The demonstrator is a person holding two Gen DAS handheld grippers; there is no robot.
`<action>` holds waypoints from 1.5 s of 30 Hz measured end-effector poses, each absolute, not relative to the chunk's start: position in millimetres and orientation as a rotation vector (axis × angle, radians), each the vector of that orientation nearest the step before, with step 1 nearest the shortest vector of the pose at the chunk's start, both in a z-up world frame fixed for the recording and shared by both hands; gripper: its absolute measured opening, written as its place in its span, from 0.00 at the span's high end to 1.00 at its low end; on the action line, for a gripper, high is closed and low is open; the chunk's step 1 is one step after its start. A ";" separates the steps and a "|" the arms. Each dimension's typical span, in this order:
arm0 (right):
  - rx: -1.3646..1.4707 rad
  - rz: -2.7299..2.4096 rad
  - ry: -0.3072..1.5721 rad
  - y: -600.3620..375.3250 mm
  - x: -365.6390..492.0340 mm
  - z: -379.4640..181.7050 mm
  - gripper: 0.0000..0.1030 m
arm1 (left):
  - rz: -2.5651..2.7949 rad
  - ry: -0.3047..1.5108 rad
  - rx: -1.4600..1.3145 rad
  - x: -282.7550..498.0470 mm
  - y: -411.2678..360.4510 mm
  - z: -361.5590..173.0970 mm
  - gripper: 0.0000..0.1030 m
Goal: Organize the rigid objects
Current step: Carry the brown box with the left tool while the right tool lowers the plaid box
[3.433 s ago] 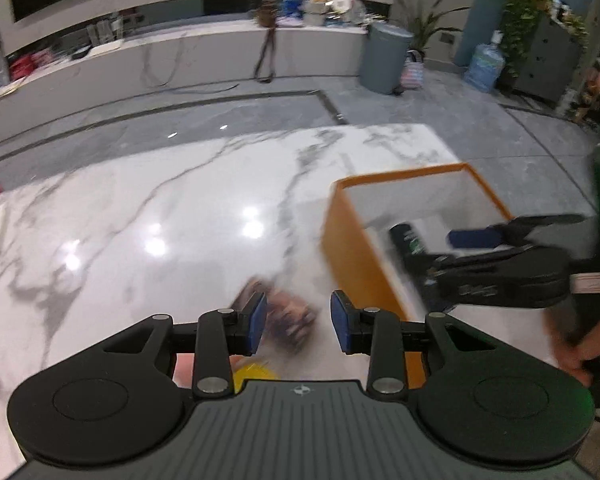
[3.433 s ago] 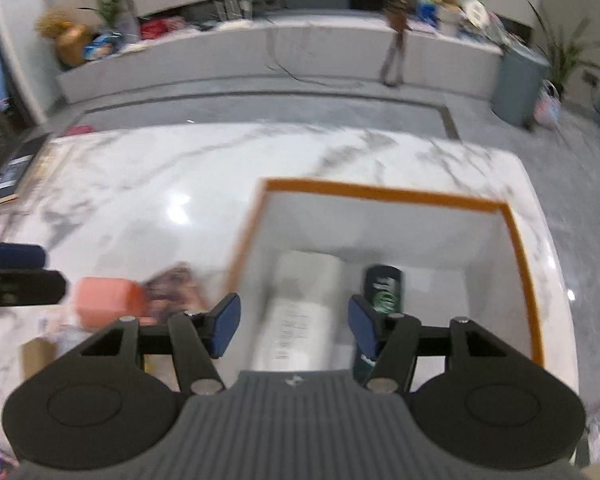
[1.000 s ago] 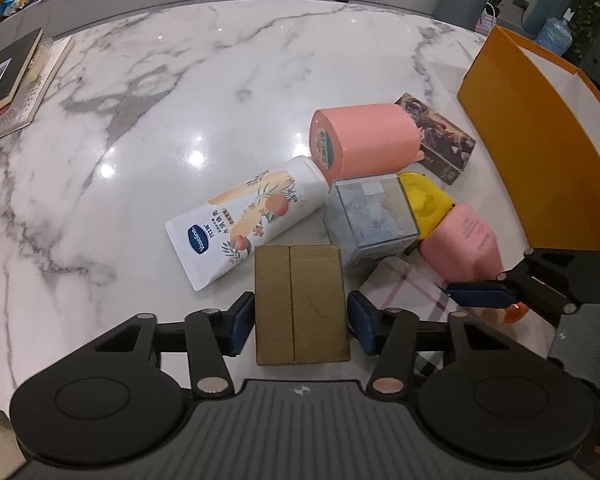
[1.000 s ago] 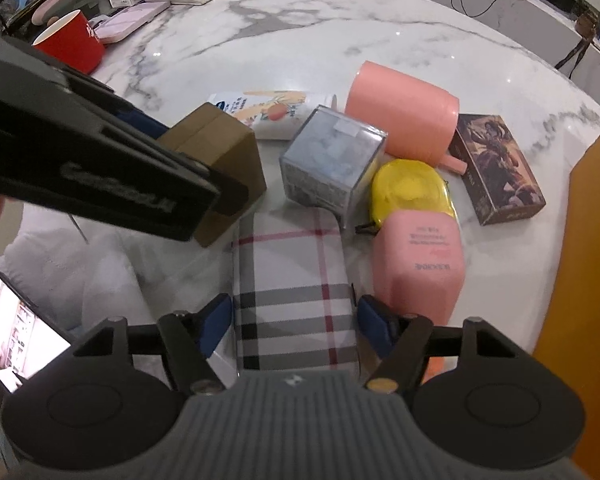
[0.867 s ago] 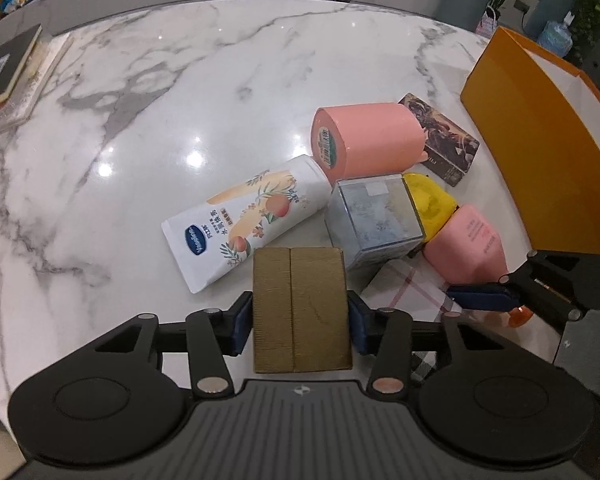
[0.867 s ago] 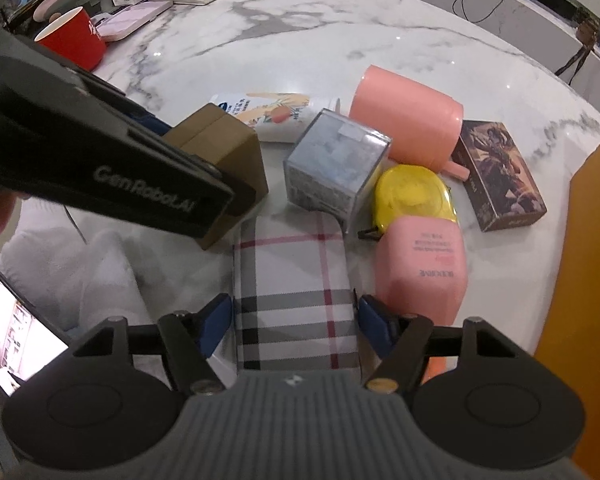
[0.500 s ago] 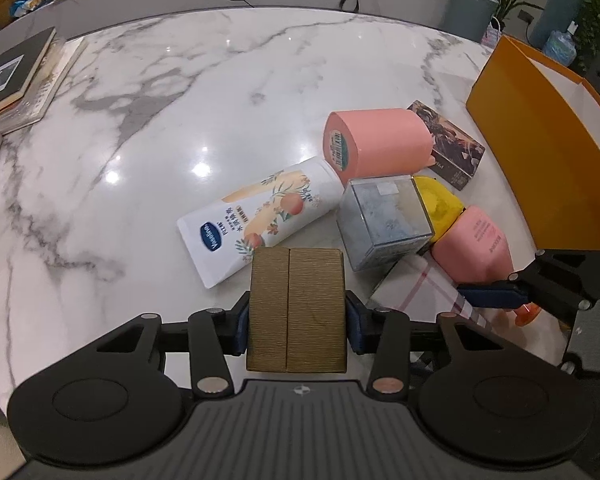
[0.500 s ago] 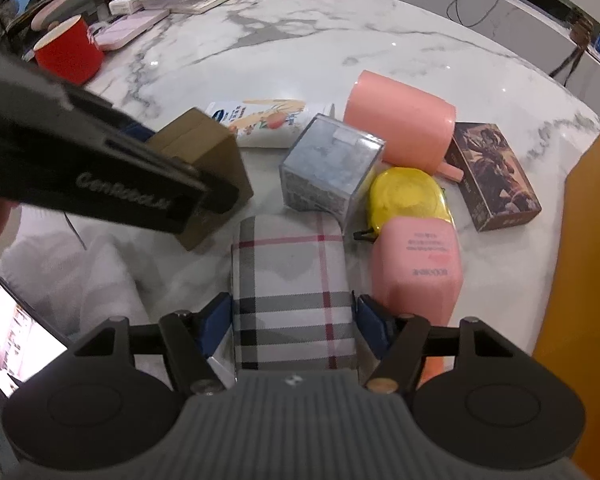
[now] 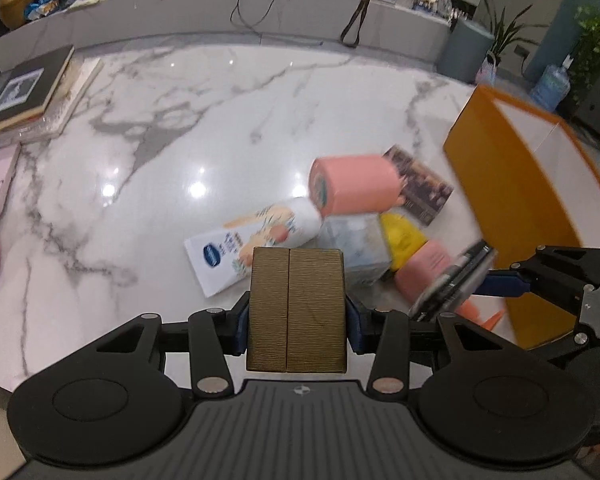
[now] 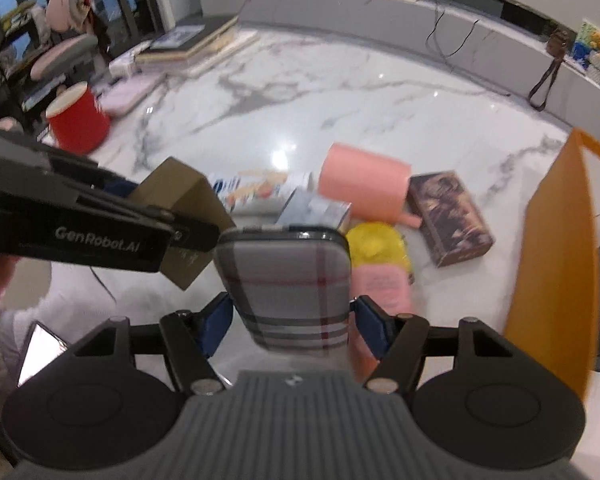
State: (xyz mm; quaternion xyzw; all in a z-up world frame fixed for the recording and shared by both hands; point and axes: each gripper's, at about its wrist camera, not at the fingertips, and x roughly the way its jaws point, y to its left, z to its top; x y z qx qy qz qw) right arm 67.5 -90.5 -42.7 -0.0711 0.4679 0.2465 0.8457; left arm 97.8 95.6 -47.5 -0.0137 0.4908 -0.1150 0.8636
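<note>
Both grippers loaded, clear of the table.

The left gripper [image 9: 296, 316] clamps the brown box [image 9: 296, 308]; the right gripper [image 10: 290, 322] clamps the plaid case [image 10: 288, 288]. Below lie the pink tub [image 10: 382, 280], cube [image 9: 356, 248], tube [image 9: 252, 244] and cup [image 9: 354, 184]. Beyond stands the orange bin [image 9: 512, 204]. Risk: the two loads, close together, may knock and slip, or clip the bin's wall.

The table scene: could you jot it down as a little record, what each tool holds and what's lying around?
left tool: shut on brown cardboard box, lifted off the table
right tool: shut on plaid case, lifted
still on marble table: pink cup on its side, lotion tube, clear cube box, yellow pouch, dark patterned box
orange bin: right of the pile
</note>
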 end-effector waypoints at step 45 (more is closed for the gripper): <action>-0.009 0.181 1.229 -304.3 84.3 -35.5 0.36 | -0.748 0.895 0.232 120.9 -118.8 -11.1 0.50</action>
